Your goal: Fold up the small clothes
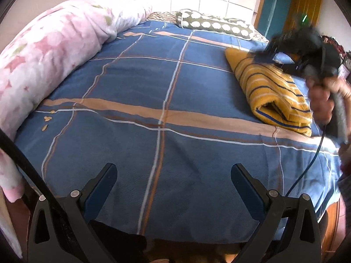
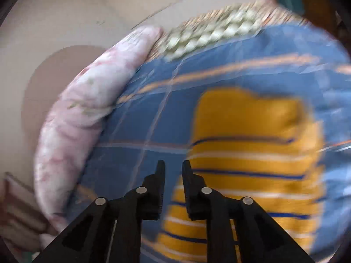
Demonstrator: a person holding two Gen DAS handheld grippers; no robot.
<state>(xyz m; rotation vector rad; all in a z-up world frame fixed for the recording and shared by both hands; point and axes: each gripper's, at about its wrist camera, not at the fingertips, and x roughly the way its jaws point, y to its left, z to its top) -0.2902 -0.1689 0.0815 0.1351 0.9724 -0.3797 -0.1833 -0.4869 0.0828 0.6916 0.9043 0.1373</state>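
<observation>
Bright daylight; right wrist view motion-blurred, fisheye edges dark.

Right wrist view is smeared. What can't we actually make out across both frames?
- Yellow striped garment: right wrist view motion-blurred, so fold edges unreadable.
- Same garment's far end, left wrist view: hidden behind the blurred right hand-held gripper.
- Right hand-held gripper: narrow gap, nothing between; any cloth contact unclear.
- Small tan bits on the blue plaid sheet: too small to identify.
- Left hand-held gripper: open over the sheet.

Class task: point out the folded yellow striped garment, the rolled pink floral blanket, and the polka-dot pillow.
Folded yellow striped garment (image 1: 269,92), left wrist view, top face.
Rolled pink floral blanket (image 1: 54,50), left wrist view, middle of roll.
Olive polka-dot pillow (image 1: 216,25), left wrist view, centre.
</observation>
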